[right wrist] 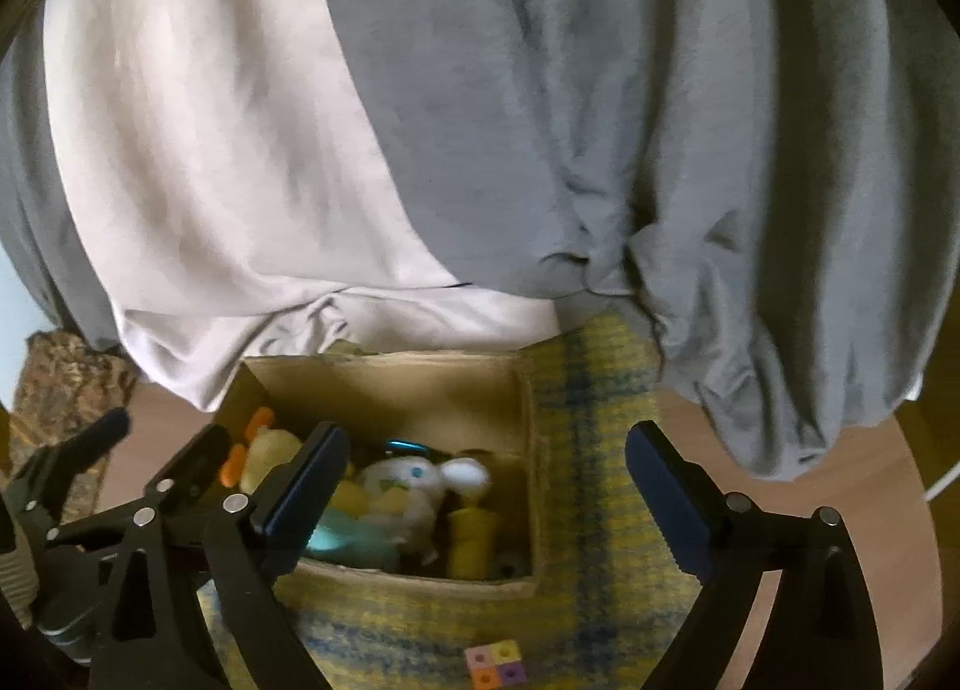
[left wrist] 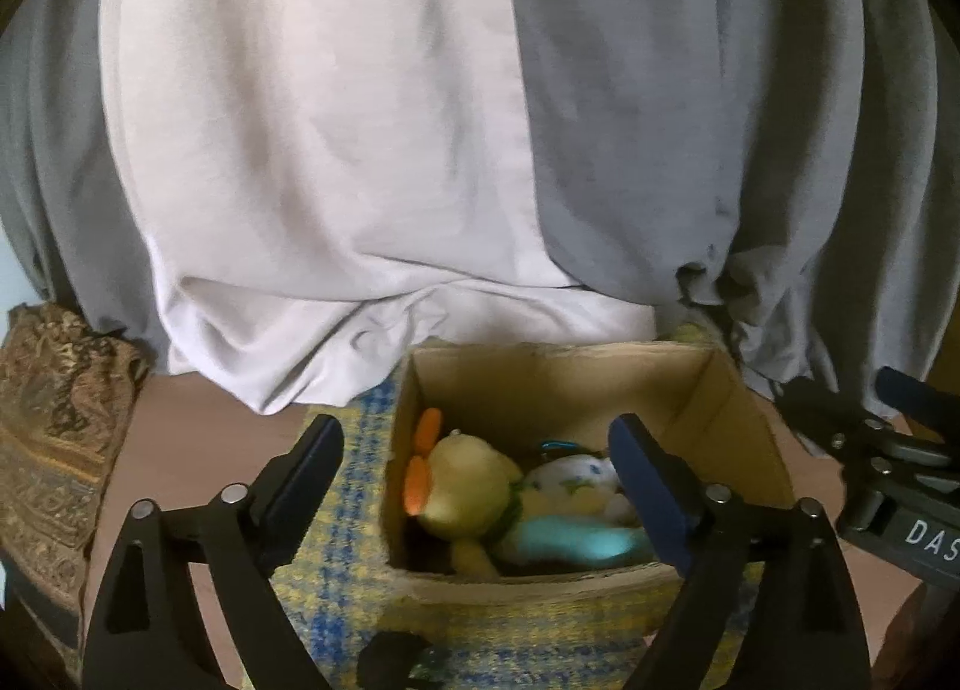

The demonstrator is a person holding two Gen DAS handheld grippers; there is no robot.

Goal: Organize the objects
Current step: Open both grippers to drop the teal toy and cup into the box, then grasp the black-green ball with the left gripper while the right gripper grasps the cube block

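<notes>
Box: we see a brown cardboard box (left wrist: 576,384) with its top open, sitting on a yellow and blue mat (left wrist: 354,510). In the right wrist view the box (right wrist: 390,384) is a bit left of the middle.
Toys: they are all inside the box. We see a yellow plush duck (left wrist: 468,486) with orange feet on the left side, a white plush toy (left wrist: 576,474) with blue spots beside it, and a soft teal piece (left wrist: 570,546) at the near side. They lie piled and touching.
Yellow spool: in the right wrist view we see a small yellow spool shape (right wrist: 474,540) standing near the right wall of the box.
Left hand-held gripper (left wrist: 480,486): we see its two fingers spread wide apart above the near edge of the box. Nothing is between the pads.
Right hand-held gripper (right wrist: 486,504): we see its fingers spread wide too, with nothing pinched. Its left finger is over the toys and its right finger is over the mat.
Cube block: a small block (right wrist: 495,663) with pink, yellow, orange and purple squares lies on the mat, near us, outside the box.
Cloth: white cloth (left wrist: 312,150) and grey cloth (left wrist: 690,120) hang down behind the box.
Patterned cloth: a brown one (left wrist: 54,450) sits far left.
</notes>
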